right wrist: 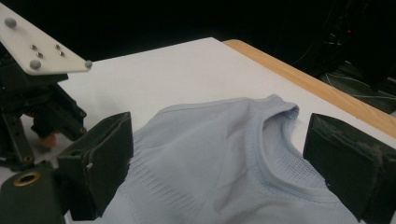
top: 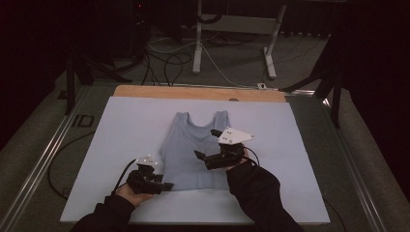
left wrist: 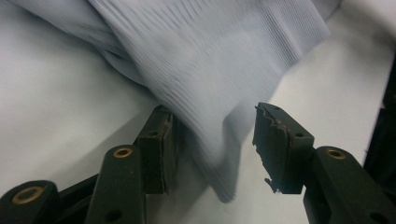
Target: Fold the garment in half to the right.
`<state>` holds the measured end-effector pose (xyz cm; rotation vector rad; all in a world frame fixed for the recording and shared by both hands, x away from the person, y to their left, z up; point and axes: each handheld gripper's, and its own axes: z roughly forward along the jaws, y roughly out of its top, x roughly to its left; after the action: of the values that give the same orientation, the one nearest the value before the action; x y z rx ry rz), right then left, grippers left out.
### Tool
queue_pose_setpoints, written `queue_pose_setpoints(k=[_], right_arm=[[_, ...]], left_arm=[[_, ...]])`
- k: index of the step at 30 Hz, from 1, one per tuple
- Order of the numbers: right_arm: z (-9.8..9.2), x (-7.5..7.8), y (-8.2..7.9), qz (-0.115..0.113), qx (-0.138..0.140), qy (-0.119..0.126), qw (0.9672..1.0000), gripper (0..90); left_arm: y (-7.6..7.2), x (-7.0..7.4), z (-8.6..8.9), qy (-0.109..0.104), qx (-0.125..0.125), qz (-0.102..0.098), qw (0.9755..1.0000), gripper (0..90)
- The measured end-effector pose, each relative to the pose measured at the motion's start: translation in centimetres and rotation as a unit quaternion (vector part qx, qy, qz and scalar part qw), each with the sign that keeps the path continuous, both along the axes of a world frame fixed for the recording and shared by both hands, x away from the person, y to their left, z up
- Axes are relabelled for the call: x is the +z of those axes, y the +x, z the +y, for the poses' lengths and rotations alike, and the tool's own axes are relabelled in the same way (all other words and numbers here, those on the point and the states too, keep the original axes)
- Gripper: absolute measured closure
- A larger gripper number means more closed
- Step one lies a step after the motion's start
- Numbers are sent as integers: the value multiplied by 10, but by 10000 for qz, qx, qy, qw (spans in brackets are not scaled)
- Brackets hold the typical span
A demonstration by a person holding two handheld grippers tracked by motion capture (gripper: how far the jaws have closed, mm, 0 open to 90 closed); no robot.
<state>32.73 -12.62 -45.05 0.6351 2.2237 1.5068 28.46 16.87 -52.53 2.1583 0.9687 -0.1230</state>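
Left gripper view: left gripper (left wrist: 212, 149), half-spread, straddles the top's (left wrist: 210, 60) hem corner for a pinch; right gripper (right wrist: 219, 163), spread, hovers over it.

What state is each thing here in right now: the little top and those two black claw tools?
tank top: lying flat on the white board, straps away from the person, lower left hem corner lifted.
left gripper: half open, the hem corner between its jaws, pads not yet pressing on it.
right gripper: open, held over the top's right side, gripping nothing.
white board: flat on the table, under the top.
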Motion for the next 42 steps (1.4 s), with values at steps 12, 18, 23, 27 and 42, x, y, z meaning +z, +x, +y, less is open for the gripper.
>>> queue_pose_setpoints(k=[12, 18, 23, 27, 42], right_arm=[[11, 1, 6, 14, 35, 21, 10000, 86], [26, -1, 21, 150, 135, -26, 9998, 86], [40, -4, 42, 397, 81, -114, 9991, 86], [49, -4, 59, 605, 82, -49, 9981, 86], [94, -5, 112, 837, -261, -497, 9949, 86]], left_arm=[[2, 0, 1, -118, 284, -51, 9995, 821], [0, 3, -2, -55, 240, -158, 9996, 853], [0, 4, -1, -96, 239, -203, 9995, 856], [0, 4, -1, -139, 264, -192, 9994, 856], [-1, 5, 0, -159, 301, -176, 9993, 860]])
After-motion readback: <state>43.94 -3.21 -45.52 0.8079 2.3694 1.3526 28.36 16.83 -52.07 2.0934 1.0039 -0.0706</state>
